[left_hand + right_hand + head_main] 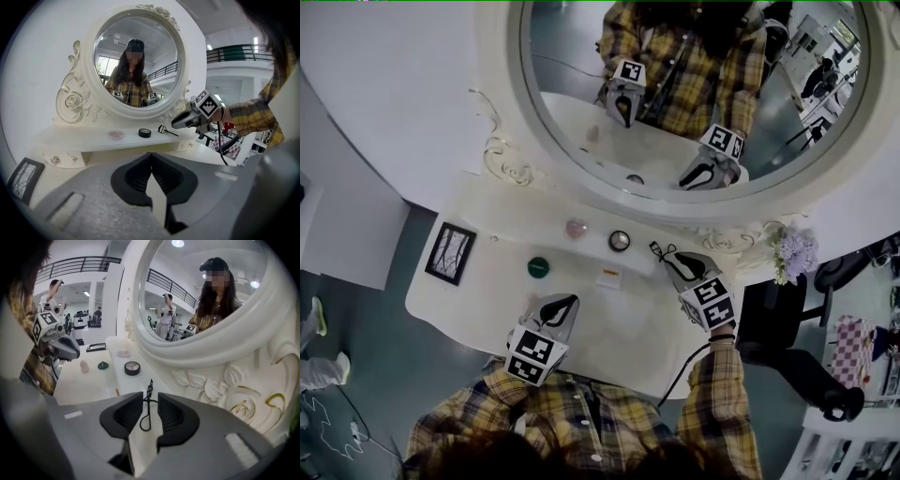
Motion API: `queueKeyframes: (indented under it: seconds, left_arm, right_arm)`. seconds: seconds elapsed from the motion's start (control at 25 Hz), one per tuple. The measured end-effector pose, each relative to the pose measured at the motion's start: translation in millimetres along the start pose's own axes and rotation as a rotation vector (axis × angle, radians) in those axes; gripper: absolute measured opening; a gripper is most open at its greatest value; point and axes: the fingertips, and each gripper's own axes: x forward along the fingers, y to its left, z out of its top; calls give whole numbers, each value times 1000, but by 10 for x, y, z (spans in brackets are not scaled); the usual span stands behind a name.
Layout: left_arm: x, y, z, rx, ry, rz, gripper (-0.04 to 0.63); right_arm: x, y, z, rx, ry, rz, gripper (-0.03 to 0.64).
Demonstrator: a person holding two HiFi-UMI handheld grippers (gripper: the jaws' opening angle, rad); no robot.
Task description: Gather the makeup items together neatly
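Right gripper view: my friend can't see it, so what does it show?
The right gripper has its fingers apart, with a black eyelash curler lying between them on the white vanity shelf. Farther along the shelf sits a round eyeshadow compact, under a big round mirror.

Bare tabletop (623, 323) open across the middle, green lid (538, 267) and small card (609, 277) near its far edge, narrow shelf (525, 214) behind hemmed by the mirror frame (504, 84), picture frame (450, 252) at left end.
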Motion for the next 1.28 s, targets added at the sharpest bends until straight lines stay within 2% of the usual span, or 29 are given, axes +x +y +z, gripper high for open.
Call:
queueKeyframes:
  seconds: [0.24,0.56,0.88,1.08,1.28]
  left_arm:
    - [-73,-24,110,20,-38,-1,-12]
    - [-278,-121,523,62,-149,-16,-12]
    - [-502,-253,896,71,-249,-51,-12]
    - [-598,-350,974,69,-259,-68,-12]
    - [-693,-446,1003,78,-268,-83,-13]
  right_arm:
    - [-323,49,270,43,-139,-80,107]
    - [-908,353,611,158,-380,-156,103]
    - [-1427,796,807,268,-562,-164,77]
    - [-1650,1017,825,353,-643,-171,43]
    - [-1749,1187,755,398,-669,-187,5]
